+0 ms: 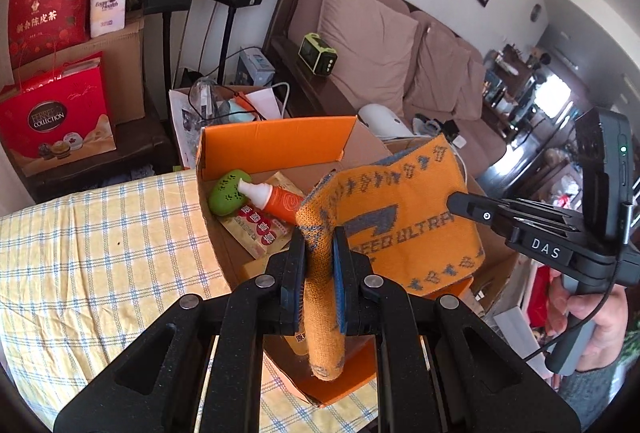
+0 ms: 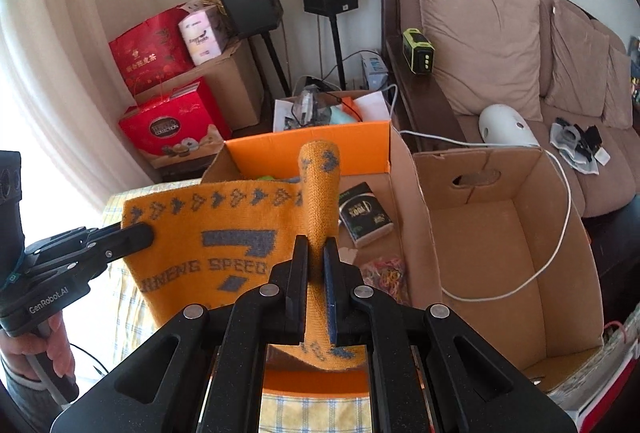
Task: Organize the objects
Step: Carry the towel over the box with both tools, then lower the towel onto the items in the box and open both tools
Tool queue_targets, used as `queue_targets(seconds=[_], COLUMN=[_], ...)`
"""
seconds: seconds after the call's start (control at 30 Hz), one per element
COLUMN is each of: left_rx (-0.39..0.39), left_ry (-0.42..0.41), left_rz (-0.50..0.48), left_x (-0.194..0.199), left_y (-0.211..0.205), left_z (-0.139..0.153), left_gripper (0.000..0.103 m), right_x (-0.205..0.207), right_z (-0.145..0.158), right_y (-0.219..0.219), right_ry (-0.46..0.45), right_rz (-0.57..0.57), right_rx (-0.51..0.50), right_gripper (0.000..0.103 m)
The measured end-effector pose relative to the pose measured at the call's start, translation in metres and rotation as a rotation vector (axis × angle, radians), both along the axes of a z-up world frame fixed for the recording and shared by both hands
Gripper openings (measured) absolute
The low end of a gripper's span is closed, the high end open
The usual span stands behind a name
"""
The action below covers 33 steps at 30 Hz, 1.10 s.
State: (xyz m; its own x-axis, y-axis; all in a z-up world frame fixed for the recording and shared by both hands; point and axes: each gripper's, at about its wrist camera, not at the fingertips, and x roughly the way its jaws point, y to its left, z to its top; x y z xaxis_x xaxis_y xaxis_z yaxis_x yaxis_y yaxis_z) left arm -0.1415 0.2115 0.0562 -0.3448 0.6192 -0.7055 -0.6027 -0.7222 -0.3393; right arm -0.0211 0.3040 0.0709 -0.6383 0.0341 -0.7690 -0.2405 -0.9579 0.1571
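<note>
Orange scarf (image 1: pixel 404 221) stretched between both tools | above orange-lined box (image 1: pixel 276 149) | brown box (image 2: pixel 508 233) beside

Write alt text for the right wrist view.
Right gripper and left gripper hold an orange knitted cloth stretched between them above an orange-lined cardboard box. An empty brown box stands to the right, sofa behind.

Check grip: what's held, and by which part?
Both grippers hold the orange knitted cloth, stretched over the box: left gripper and right gripper each pinch a bunched end.
</note>
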Motion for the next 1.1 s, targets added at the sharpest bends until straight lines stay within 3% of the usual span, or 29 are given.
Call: queue_targets(seconds=[0.37, 0.53, 0.73, 0.8, 0.87, 1.0, 1.03, 1.1], left_rx=[-0.130, -0.179, -0.187, -0.186, -0.185, -0.211, -0.216, -0.211], left_ry=[-0.057, -0.085, -0.012, 0.033, 0.078, 0.149, 0.159, 0.172], left_rz=[0.013, 0.019, 0.028, 0.039, 0.049, 0.066, 0.076, 0.099], left_x=[-0.016, -0.019, -0.007, 0.000, 0.008, 0.021, 0.024, 0.028], left_y=[0.019, 0.017, 0.007, 0.002, -0.005, -0.018, -0.022, -0.032], left_z=[-0.043, -0.057, -0.049, -0.041, -0.033, -0.024, -0.023, -0.022], left_gripper=[0.012, 0.019, 0.053, 0.069, 0.074, 0.075, 0.077, 0.098], right_x=[0.001, -0.002, 0.004, 0.007, 0.011, 0.017, 0.017, 0.019], right_z=[-0.051, -0.064, -0.058, -0.053, -0.049, -0.044, -0.043, -0.042], right_y=[0.025, 0.029, 0.025, 0.019, 0.011, -0.010, -0.016, -0.026], right_ry=[-0.081, -0.106, -0.073, -0.050, -0.023, 0.018, 0.025, 0.046], right_rz=[-0.048, -0.085, -0.092, -0.090, -0.090, -0.084, -0.080, -0.071], right_rx=[-0.038, 0.016, 0.066, 0.075, 0.081, 0.100, 0.104, 0.096], right_gripper=[0.006, 0.013, 0.027, 0.033, 0.046, 0.063, 0.072, 0.079])
